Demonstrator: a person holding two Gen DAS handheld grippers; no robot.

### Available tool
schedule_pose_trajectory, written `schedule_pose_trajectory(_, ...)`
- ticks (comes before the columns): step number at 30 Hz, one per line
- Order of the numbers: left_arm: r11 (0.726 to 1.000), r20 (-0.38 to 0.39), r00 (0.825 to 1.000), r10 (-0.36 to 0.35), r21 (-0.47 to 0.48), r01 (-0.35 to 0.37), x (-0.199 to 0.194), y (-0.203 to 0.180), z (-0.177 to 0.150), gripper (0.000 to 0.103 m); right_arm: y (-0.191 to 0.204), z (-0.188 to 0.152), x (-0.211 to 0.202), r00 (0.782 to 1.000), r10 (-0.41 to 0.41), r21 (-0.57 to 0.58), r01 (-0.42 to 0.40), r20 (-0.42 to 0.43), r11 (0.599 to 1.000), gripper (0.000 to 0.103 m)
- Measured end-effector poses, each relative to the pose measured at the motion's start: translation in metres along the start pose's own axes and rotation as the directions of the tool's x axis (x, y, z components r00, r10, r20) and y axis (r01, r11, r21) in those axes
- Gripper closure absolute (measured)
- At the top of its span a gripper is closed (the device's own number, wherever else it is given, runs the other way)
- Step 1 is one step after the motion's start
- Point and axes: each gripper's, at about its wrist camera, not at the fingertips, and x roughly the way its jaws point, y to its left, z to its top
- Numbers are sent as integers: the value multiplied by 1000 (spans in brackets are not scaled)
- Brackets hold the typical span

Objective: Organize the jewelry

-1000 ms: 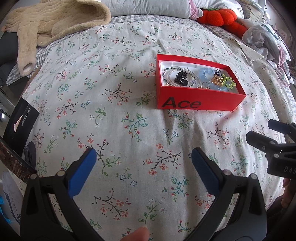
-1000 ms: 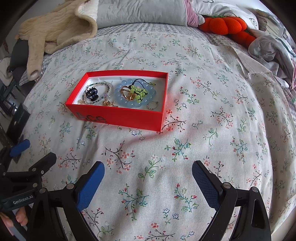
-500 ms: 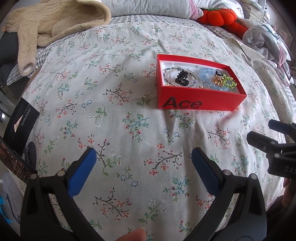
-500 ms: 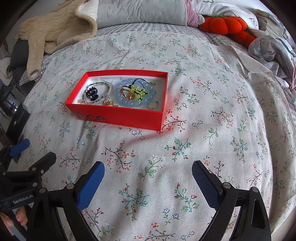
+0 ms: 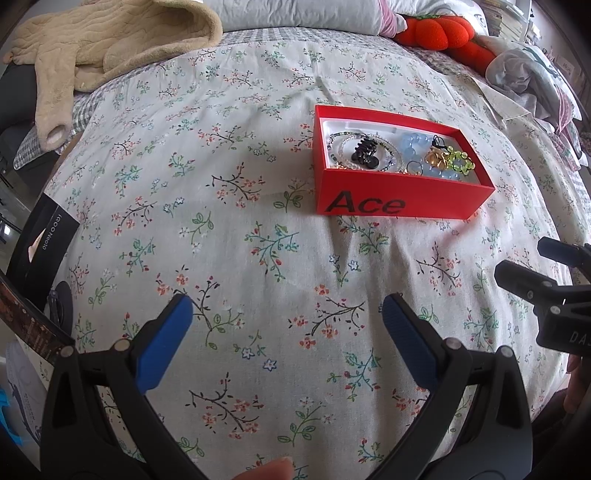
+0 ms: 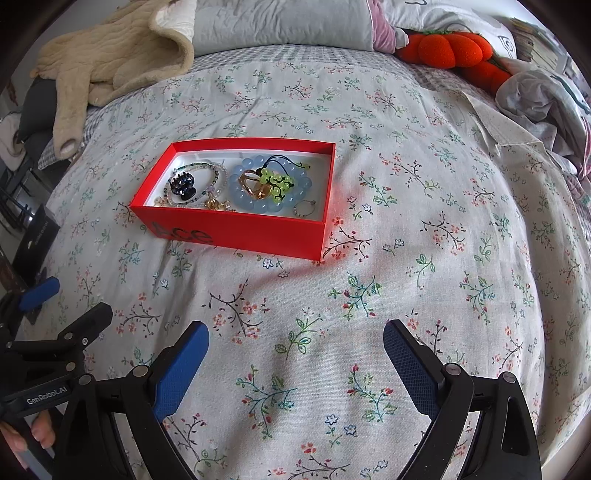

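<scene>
A red open box marked "Ace" (image 5: 402, 203) (image 6: 236, 229) sits on the floral bedspread. It holds a pale blue bead bracelet (image 6: 255, 206), a green bead charm on a black cord (image 6: 279, 182), a dark hair claw (image 6: 183, 184) (image 5: 364, 153), thin bead strands (image 6: 218, 173), gold pieces (image 6: 216, 203) and a small ring (image 6: 304, 208). My left gripper (image 5: 286, 308) is open and empty, well in front of the box. My right gripper (image 6: 295, 332) is open and empty, in front of the box and slightly right of it.
A beige fleece garment (image 6: 110, 59) and grey pillow (image 6: 280, 22) lie at the bed's head. An orange plush (image 6: 447, 50) and crumpled clothes (image 6: 543, 96) are at the far right. A black box (image 5: 40, 240) leans off the bed's left edge.
</scene>
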Motion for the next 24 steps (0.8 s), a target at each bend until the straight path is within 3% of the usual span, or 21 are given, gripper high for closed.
schedule_pose_trajectory(24, 1000, -2, 1000, 3, 4, -3, 2, 0, -2, 1, 0, -2, 1, 1000, -2, -3, 2, -4, 1000, 6)
